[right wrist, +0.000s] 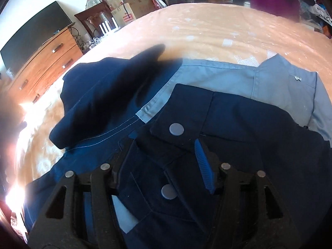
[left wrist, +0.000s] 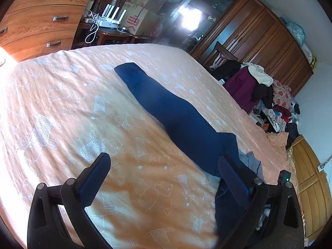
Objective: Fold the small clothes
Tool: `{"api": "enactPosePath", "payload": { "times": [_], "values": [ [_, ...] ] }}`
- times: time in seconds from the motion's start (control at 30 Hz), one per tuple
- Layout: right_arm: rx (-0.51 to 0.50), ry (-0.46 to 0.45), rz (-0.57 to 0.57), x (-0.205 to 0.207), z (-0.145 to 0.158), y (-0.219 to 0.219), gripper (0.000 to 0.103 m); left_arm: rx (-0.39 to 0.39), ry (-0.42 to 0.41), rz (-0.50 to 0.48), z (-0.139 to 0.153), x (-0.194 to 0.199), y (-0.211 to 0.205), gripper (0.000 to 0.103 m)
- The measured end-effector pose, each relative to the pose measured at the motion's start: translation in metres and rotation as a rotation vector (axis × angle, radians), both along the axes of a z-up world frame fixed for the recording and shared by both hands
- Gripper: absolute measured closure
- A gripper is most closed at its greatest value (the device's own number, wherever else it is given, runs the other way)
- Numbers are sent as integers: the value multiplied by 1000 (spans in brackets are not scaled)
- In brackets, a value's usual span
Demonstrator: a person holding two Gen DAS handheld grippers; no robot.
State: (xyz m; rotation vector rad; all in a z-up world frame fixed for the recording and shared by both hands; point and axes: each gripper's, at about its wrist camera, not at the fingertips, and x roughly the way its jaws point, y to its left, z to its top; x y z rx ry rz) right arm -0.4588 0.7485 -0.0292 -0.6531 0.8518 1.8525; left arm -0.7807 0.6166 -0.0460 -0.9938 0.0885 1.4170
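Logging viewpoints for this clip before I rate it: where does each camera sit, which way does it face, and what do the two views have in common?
Left wrist: sits on the left gripper, above the orange bedspread, facing along the jacket's outstretched navy sleeve toward a dark wardrobe; both fingers spread apart.
Right wrist: sits on the right gripper, close over the navy and grey jacket, facing a dresser; fingers closed on a snap-button flap.
Shared: jacket, bedspread, dresser, cardboard boxes.
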Motion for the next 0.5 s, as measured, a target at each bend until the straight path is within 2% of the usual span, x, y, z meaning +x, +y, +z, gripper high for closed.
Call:
{"api": "enactPosePath", "payload": {
  "times": [0.07, 0.2, 0.23, 0.27, 0.3, 0.33, 0.37, 0.43, 0.5],
  "values": [
    [0, -2, 11, -3, 0, 0, 42, -3, -5, -2, -3, 0, 1, 0],
    [11, -80, 27, -17, -6, 7, 42, -10, -9, -11, -7, 4, 4, 0],
    [14, -86, 24, -17, -5, 8, 46, -15, -12, -12, -8, 5, 6, 0],
    [24, -93, 13, -16, -5, 9, 62, -19, -16, -12, -9, 5, 8, 0],
    [26, -90, -1, -12, -4, 9, 74, -23, -20, -11, -10, 6, 9, 0],
    [28, -50, -19, -5, -1, 10, 88, -24, -23, -13, -10, 6, 11, 0],
    [35, -19, -17, -2, 3, 9, 98, -23, -22, -13, -10, 6, 12, 0],
    [57, -12, 3, -9, 10, 5, 97, -22, -12, -19, -8, 8, 17, 0],
    [28, -16, 24, -16, 0, 11, 97, -22, -2, -28, -8, 10, 23, 0]
  ]
}}
